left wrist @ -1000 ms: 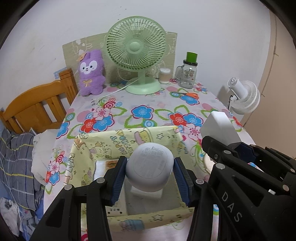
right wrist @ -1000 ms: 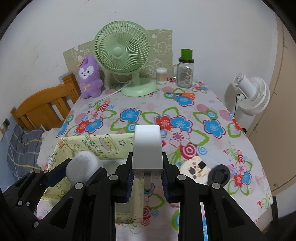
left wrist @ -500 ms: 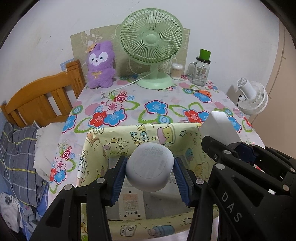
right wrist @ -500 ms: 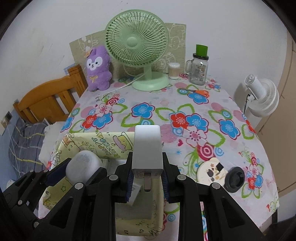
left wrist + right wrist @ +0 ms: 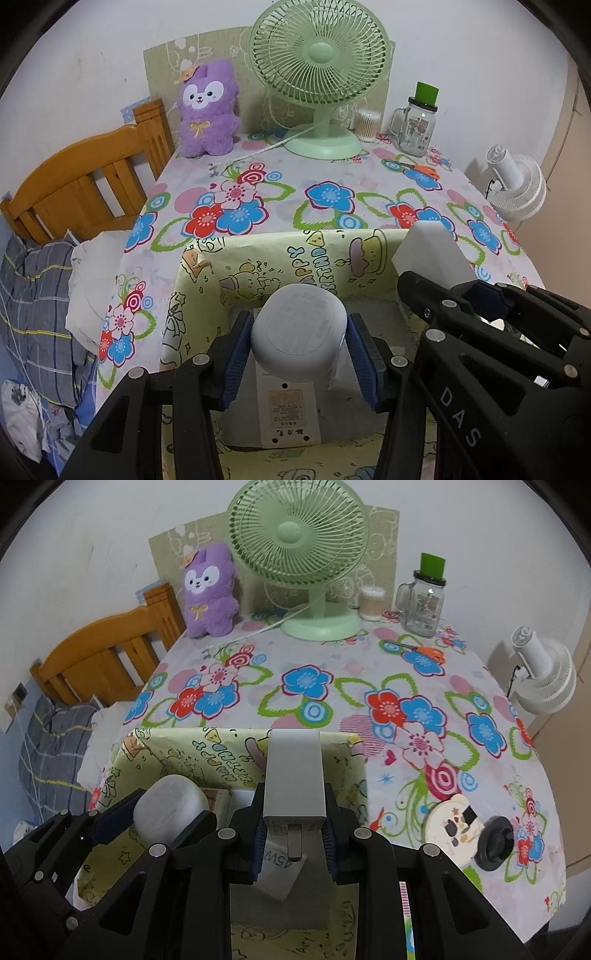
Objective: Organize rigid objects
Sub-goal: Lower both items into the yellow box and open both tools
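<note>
My left gripper is shut on a round white case, held over the open yellow cartoon-print box near the table's front edge. My right gripper is shut on a white rectangular charger block with its plug prong toward me, also above the box. In the right wrist view the left gripper and the round white case sit just to the left. In the left wrist view the charger block pokes in at the right. White flat items lie on the box floor.
On the floral tablecloth stand a green desk fan, a purple plush, a glass mug jar, a cotton-swab pot, orange scissors, a round panda coaster and a black cap. A wooden bedframe flanks the left, a white fan the right.
Both grippers have moved forward and down over the box with their objects; the box interior now fills more of each view. Neither grip has changed.
</note>
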Demonstrator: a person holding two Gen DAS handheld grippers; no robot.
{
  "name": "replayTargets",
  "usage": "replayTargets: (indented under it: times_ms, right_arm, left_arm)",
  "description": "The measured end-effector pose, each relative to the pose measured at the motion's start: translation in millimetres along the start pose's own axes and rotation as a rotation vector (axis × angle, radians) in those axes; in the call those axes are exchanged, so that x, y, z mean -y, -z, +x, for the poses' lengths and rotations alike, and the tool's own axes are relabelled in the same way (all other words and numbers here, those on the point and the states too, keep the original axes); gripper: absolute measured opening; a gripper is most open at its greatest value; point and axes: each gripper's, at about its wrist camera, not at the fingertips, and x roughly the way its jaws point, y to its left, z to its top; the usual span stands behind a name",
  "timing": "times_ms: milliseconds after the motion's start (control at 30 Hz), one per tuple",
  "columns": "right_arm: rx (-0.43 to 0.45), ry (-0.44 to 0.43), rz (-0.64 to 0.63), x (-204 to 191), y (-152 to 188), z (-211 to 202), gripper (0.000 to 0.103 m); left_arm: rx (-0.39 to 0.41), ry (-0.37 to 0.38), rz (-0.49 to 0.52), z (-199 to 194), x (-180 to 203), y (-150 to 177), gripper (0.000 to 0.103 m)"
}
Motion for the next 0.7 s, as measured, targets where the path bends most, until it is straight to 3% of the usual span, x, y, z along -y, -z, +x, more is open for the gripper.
replayTargets:
  times_ms: [533,600,700]
  right_arm:
    - [-0.06,-0.022,-0.017,-8,-4,31,0.03]
    - [-0.055,-0.015,-0.025,-8,-5,30,0.031]
    - [-0.066,0.002,-0.038,-8,-6,28,0.042]
  left_arm:
    - [-0.041,-0.029,-0.01,19,-9,0,0.054]
    - [-0.043,-0.021,-0.012,19,-9,-1,0.058]
    - [-0.054,0.001,-0.012,18,-7,-1,0.074]
